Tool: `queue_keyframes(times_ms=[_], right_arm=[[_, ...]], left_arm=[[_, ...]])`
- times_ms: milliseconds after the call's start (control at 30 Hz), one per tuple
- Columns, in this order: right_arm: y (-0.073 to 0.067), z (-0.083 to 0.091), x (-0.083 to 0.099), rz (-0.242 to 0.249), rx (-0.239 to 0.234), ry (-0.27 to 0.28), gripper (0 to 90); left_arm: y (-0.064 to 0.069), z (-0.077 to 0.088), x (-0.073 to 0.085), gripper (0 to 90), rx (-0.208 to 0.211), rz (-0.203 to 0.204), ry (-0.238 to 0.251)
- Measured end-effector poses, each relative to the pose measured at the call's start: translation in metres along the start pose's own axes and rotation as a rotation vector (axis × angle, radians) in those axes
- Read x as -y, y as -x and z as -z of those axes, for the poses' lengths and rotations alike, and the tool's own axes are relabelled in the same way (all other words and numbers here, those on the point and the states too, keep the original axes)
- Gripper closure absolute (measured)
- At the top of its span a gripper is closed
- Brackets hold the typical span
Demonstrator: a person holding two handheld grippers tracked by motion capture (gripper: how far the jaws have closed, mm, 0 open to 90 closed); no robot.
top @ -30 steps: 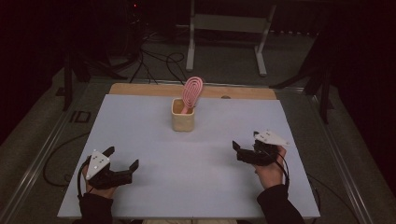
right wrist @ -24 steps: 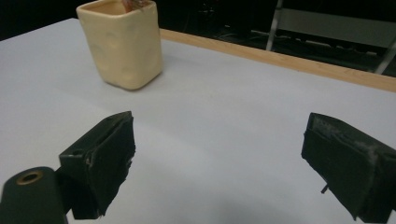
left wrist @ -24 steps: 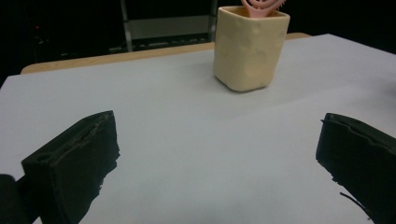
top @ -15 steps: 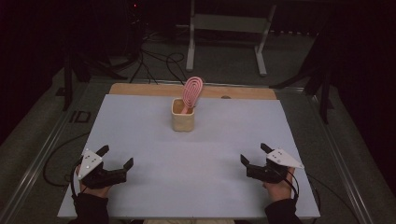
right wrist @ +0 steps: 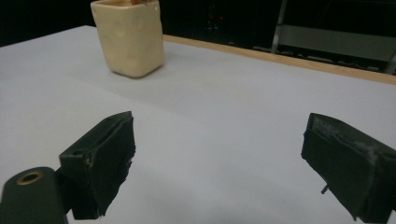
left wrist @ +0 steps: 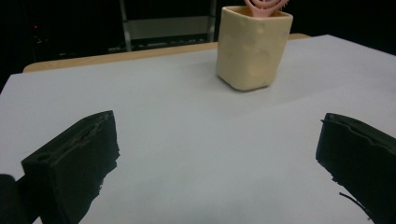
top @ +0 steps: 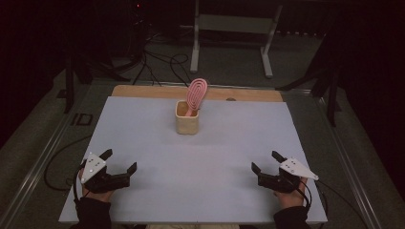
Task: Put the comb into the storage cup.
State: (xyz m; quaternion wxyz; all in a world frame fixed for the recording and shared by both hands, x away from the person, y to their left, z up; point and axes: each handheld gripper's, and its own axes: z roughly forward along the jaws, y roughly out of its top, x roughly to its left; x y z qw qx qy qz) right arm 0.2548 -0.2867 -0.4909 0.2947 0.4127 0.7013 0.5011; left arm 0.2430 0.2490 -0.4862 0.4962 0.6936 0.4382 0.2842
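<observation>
Both grippers pulled back toward you, jaws spread wide, empty.
Your cream cup (top: pixel 187 119) stands upright mid-table, pink slotted spatula (top: pixel 196 92) inside.

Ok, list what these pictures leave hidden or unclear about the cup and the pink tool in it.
- Lower end of the pink slotted tool: hidden by the cream cup wall in the high view.
- Tool's head: cut off by the top edge in the left gripper view, where just its base shows.
- Anything else inside the cup: the right gripper view looks at its side, so I cannot tell.
</observation>
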Motion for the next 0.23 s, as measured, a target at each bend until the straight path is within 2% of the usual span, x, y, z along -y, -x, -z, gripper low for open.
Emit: queue_keyframes(times_ms=[233], right_arm=[[-0.0003, -0.0006, 0.0006, -0.001, -0.003, -0.013, 9.5]], left_arm=[[0.0019, -0.0011, 0.0010, 0.0, -0.002, -0.001, -0.007]])
